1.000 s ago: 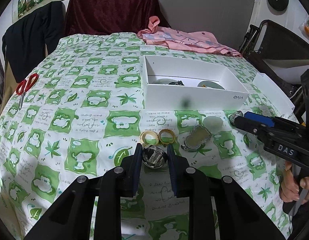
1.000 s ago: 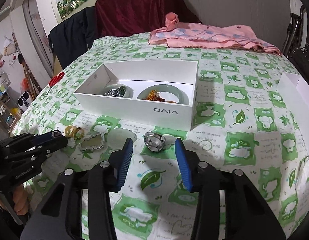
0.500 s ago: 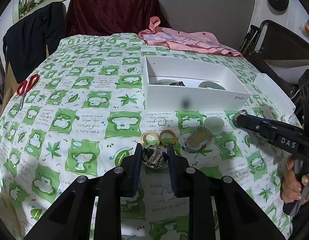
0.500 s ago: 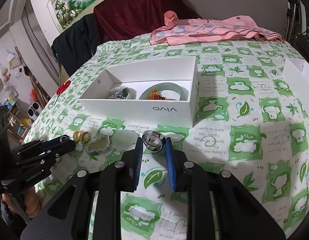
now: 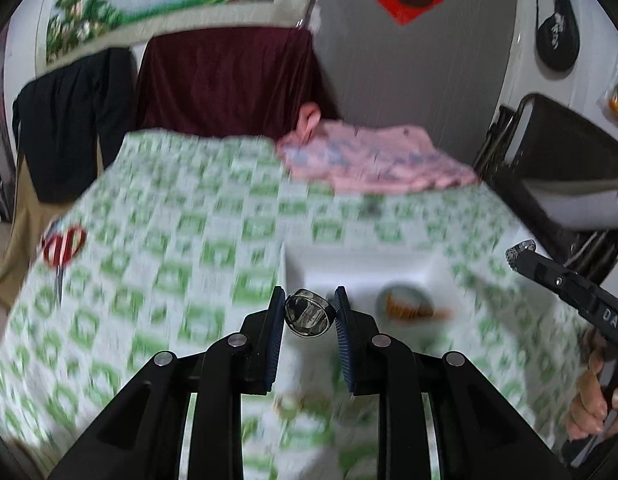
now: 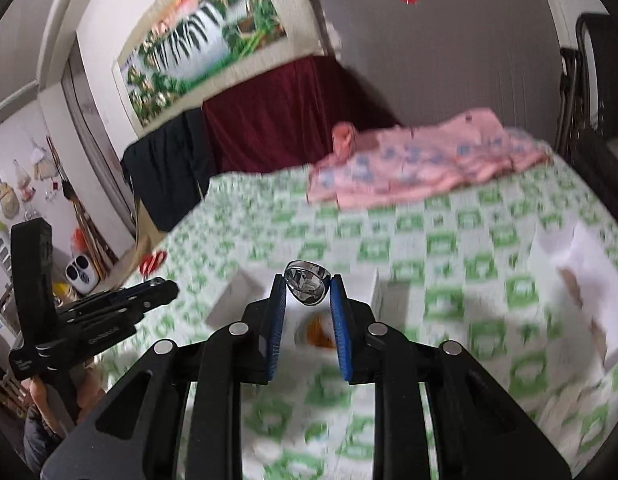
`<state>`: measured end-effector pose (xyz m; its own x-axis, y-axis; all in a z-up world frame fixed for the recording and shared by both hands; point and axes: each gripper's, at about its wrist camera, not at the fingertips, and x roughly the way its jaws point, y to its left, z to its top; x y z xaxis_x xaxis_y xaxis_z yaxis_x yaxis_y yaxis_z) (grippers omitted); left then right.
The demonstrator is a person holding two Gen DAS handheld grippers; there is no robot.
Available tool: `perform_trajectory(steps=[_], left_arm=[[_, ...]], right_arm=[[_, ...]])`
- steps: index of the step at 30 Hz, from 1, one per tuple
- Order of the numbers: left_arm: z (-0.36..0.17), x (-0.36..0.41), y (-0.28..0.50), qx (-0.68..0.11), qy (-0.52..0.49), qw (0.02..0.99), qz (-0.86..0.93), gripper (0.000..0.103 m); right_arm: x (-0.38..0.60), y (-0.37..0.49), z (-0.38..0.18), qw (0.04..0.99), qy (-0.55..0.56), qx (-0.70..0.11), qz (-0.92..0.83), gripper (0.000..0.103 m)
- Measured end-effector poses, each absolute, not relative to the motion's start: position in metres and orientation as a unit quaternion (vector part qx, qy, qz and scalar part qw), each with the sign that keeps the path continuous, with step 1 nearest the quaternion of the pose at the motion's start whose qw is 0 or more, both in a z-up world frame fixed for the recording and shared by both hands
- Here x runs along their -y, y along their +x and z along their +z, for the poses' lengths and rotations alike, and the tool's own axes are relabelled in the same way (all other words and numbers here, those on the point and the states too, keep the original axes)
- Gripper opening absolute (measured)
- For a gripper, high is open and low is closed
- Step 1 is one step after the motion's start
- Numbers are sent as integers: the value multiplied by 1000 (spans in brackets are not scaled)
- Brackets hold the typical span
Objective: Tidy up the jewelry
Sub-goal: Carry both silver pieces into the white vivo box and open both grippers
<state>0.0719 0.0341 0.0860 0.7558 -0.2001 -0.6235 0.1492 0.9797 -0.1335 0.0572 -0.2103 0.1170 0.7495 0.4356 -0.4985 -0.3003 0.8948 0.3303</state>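
Note:
My left gripper [image 5: 309,314] is shut on a silver ring [image 5: 307,312] and holds it in the air over the near left end of the white box [image 5: 437,270]. My right gripper [image 6: 307,290] is shut on a second silver ring [image 6: 307,285], held above the same box [image 6: 375,292]. A pale bangle with orange beads [image 5: 409,306] lies in the box and shows blurred below my right fingers [image 6: 319,330]. The right gripper also shows in the left wrist view [image 5: 521,256], the left one in the right wrist view [image 6: 161,290].
Red scissors [image 5: 63,246] lie at the table's left edge. A pink cloth [image 5: 373,164] lies at the back. A white lid [image 6: 589,280] lies to the right. The green-patterned tablecloth [image 5: 169,240] is blurred. More jewelry lies blurred below the left fingers.
Both grippers have lifted off the cloth with their rings and moved up and forward over the white box. Both views now tilt upward and are motion-blurred.

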Motion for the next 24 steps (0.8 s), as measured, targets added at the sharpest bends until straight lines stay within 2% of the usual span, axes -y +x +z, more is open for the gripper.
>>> perform_trajectory(steps=[5, 12, 18, 20, 22, 24], left_arm=[[91, -10, 102, -341, -41, 933, -104, 25], [49, 3, 131, -377, -26, 922, -89, 25], [22, -3, 145, -406, -36, 910, -83, 25], [19, -5, 146, -407, -40, 909, -78, 29], [22, -6, 144, -402, -45, 911, -83, 38], [25, -7, 143, -394, -48, 914, -80, 43]], right_arm=[[194, 87, 90, 915, 122, -329, 201, 22], [184, 109, 48, 903, 110, -374, 183, 22], [181, 116, 33, 900, 94, -390, 174, 23], [185, 115, 36, 901, 102, -381, 179, 23], [191, 113, 41, 904, 114, -370, 181, 23], [196, 109, 46, 908, 123, -358, 181, 23]])
